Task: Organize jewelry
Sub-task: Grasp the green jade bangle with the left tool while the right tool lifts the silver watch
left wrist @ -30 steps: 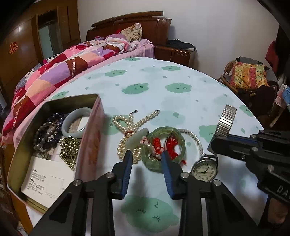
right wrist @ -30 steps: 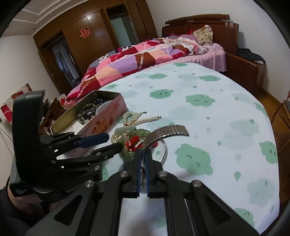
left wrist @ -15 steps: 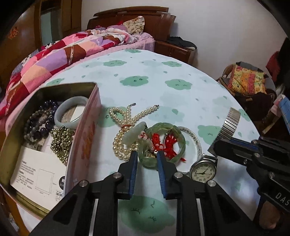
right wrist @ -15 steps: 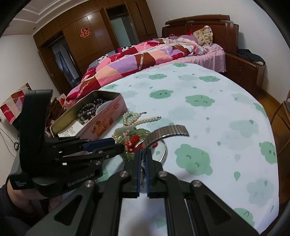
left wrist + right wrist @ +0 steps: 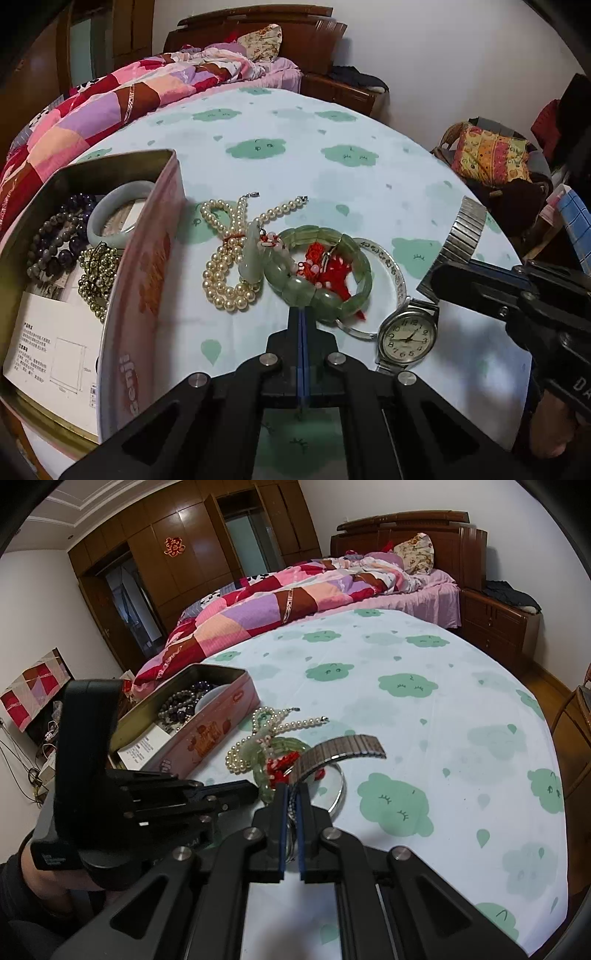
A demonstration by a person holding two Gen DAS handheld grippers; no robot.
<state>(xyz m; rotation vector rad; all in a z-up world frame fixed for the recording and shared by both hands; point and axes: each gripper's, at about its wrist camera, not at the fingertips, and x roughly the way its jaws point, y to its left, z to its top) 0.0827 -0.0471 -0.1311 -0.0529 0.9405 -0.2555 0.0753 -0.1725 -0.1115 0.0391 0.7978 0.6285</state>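
Note:
On the cloud-print tablecloth lie a pearl necklace (image 5: 225, 266), a pale jade pendant (image 5: 251, 254), a green jade bracelet (image 5: 321, 280) with red knotted cord inside, and a silver bangle (image 5: 391, 266). My left gripper (image 5: 302, 314) is shut, its tips just short of the jade bracelet's near rim, with nothing seen between them. My right gripper (image 5: 292, 794) is shut on the metal band (image 5: 343, 747) of a wristwatch (image 5: 408, 338), holding it beside the bangle. A pink tin box (image 5: 144, 280) stands left, holding bead bracelets (image 5: 55, 240) and a pale bangle (image 5: 118, 206).
A white leaflet (image 5: 51, 350) lies in the tin. A bed with a patchwork quilt (image 5: 280, 602) runs behind the table. A chair with a patterned cushion (image 5: 491, 155) stands right of the table edge. A wooden nightstand (image 5: 498, 624) sits beyond.
My left gripper's jaws have closed from wide open to shut while moving in toward the jade bracelet. The right gripper has held still with the watch band.

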